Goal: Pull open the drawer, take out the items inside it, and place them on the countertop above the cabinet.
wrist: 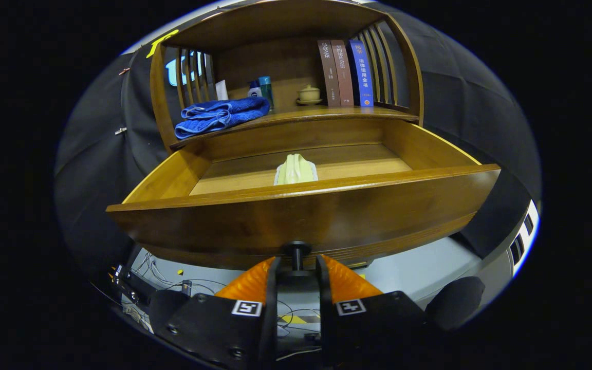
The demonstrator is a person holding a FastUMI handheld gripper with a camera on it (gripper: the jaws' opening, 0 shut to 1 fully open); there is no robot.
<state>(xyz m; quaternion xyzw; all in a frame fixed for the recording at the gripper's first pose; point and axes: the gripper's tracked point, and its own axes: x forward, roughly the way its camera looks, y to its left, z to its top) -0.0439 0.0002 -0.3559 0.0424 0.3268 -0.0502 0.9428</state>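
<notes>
The gripper grips the drawer knob; the drawer stands open. The pale-green item (near the drawer's front edge) still awaits transfer to the countertop.

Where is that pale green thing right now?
In the gripper view, the pale green item lies on the floor of the open drawer, near its front wall, beyond the gripper, whose fingers are closed on the drawer knob.

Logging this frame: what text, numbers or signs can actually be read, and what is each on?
"法律适用全书": spine of the blue book; the characters above it are too blurred.
Two brown books: spine titles too blurred to read.
Bottles: print too small to read.
Tongs, shut on the drawer knob: square coded markers, no words.
</notes>
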